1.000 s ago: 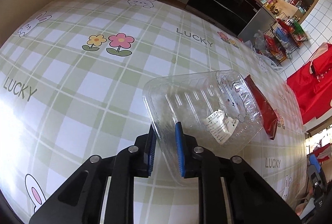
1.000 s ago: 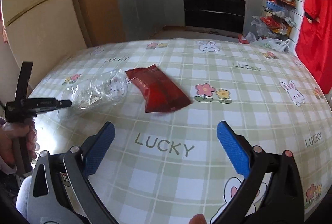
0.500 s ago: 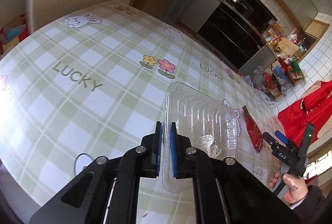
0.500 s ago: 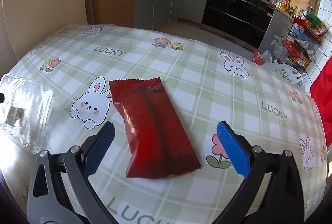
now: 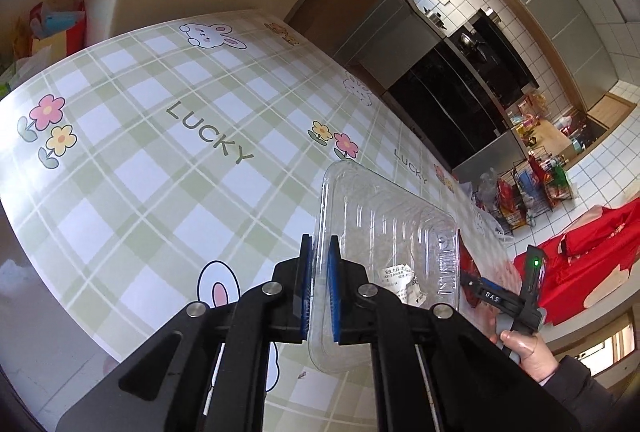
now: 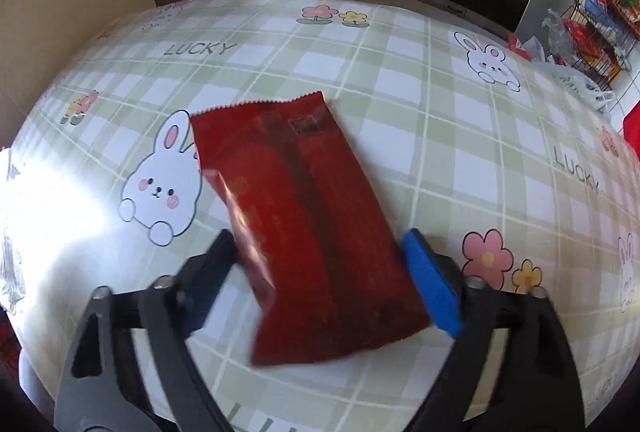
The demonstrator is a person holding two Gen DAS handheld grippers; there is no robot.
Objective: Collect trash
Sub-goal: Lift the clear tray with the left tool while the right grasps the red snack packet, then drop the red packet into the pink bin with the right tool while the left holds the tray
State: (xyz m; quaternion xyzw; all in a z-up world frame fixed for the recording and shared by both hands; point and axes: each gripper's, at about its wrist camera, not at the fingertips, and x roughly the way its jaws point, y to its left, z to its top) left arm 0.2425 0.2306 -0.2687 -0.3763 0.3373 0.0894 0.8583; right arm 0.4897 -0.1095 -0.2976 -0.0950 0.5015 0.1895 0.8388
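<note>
"LUCKY" on the tablecloth [image 5: 132, 136]; "DAS" on the right gripper [image 5: 491, 297].

My see-through plastic tray [image 5: 384, 228] with bumpy ridges and a paper sticker [image 5: 400, 282], shiny red crinkly snack wrapper [image 6: 308, 228], smooth glossy checked tablecloth [image 6: 420, 80], my gripper's bumpy blue rubber pads [image 6: 430, 288], dull black plastic arms

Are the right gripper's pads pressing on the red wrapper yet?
Cannot tell. In the right wrist view the closing right gripper straddles the red wrapper, which lies between its pads, but motion blur hides any contact or gap.
</note>
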